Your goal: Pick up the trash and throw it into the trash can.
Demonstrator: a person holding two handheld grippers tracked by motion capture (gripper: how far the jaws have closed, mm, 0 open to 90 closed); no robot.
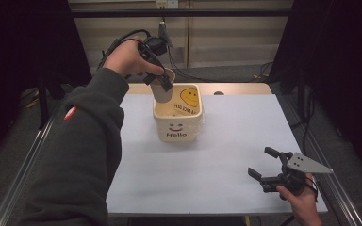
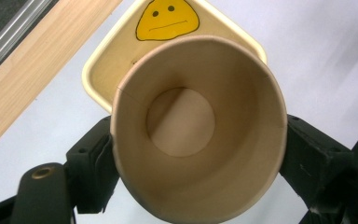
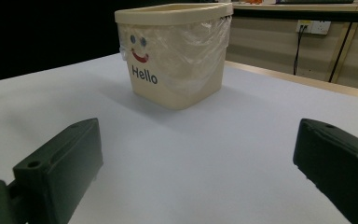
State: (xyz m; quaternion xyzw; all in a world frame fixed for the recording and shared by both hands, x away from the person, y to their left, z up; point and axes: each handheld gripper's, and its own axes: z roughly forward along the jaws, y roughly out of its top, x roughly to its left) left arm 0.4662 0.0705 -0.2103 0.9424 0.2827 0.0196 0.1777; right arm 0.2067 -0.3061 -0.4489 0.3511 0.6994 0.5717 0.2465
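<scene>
Left tongs [image 1: 162, 77] gripping cup [image 1: 162, 89], white table [image 1: 226, 155]

A brown paper cup [image 2: 198, 135] is clamped between the two black jaws of the left gripper [image 2: 196, 158], its open mouth turned to the camera and its inside bare. Behind it, a cream bin [image 2: 103, 60] with a yellow face is seen on the pale table [image 2: 321, 51]

white table [image 1: 217, 160] lies bare — cream bin [image 1: 177, 123] the sole obstacle.
</scene>
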